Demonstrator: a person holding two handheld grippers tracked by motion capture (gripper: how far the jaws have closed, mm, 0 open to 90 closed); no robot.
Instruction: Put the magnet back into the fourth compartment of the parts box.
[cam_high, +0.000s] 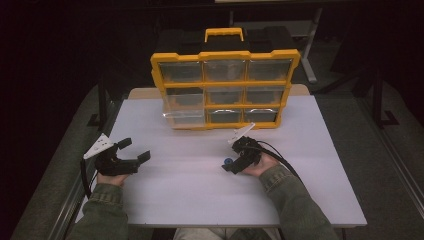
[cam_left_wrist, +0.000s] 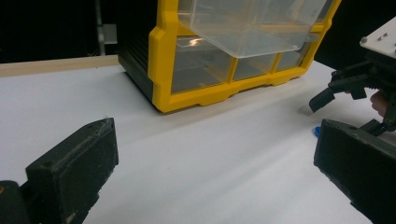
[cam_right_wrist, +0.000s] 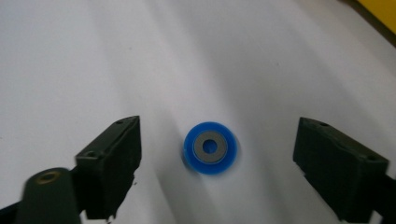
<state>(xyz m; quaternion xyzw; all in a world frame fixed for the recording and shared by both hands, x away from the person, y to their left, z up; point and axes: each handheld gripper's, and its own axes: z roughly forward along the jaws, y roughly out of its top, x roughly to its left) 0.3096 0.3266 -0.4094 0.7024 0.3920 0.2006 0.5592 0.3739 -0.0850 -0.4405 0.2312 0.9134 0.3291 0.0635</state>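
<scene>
A small blue ring with a grey centre (cam_right_wrist: 210, 147) lies flat on the white table (cam_high: 190, 190). My right gripper (cam_right_wrist: 218, 142) points down over it, with one jaw on each side of the ring and a gap to both. In the high view the ring (cam_high: 228, 161) shows as a blue spot at the tip of the right gripper (cam_high: 230, 165), right of the table's middle. My left gripper (cam_high: 136, 149) rests near the table's left side, with its jaws wide apart and nothing between them.
A yellow-framed organizer (cam_high: 225, 87) with clear drawers stands upright at the back of the table. Its lower left drawer (cam_high: 184, 117) is pulled out toward me, and it hangs overhead in the left gripper view (cam_left_wrist: 252, 23). Bare white tabletop lies between the two grippers.
</scene>
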